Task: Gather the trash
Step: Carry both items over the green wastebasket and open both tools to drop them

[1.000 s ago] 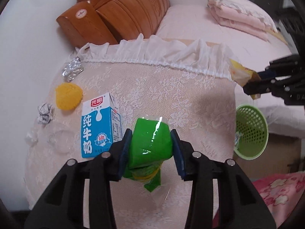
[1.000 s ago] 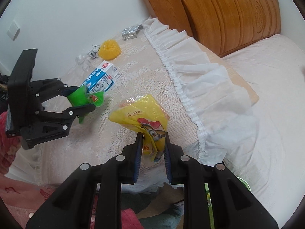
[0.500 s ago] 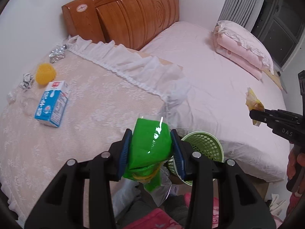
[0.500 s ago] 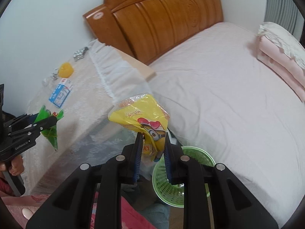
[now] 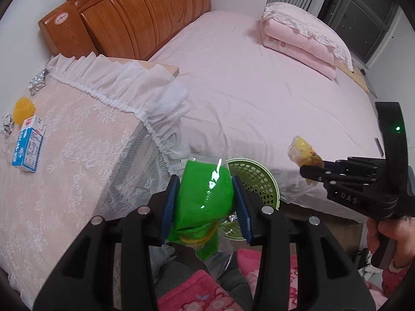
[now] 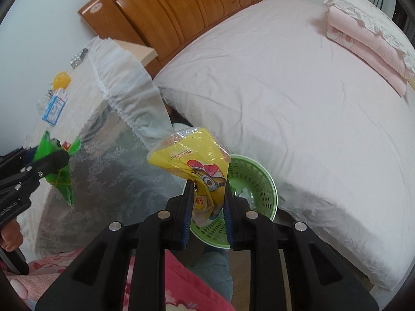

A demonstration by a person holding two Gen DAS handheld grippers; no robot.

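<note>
The left gripper (image 5: pixel 206 202) has its fingers (image 5: pixel 170 204) clamped on a green wrapper (image 5: pixel 205 197), held in the air above the near rim of the green basket (image 5: pixel 262 181); a clear plastic tail of the wrapper hangs below the fingers. The right gripper (image 6: pixel 207 204) has its fingers (image 6: pixel 188 210) pressed shut on a yellow snack bag (image 6: pixel 192 158), held over the same basket (image 6: pixel 256 181), which stands on the floor in the gap between the bed (image 6: pixel 298 103) and the lace-covered counter (image 5: pixel 77 155); some pale scrap already lies inside the basket. On the counter, well apart from both grippers, lie a blue-and-white milk carton (image 5: pixel 27 146), a yellow round lump (image 5: pixel 23 106), a crumpled foil piece (image 5: pixel 38 81) and a small crumpled wrapper (image 5: pixel 6 123) at the far left edge. A folded pink quilt (image 5: pixel 303 36) sits on the bed.
</note>
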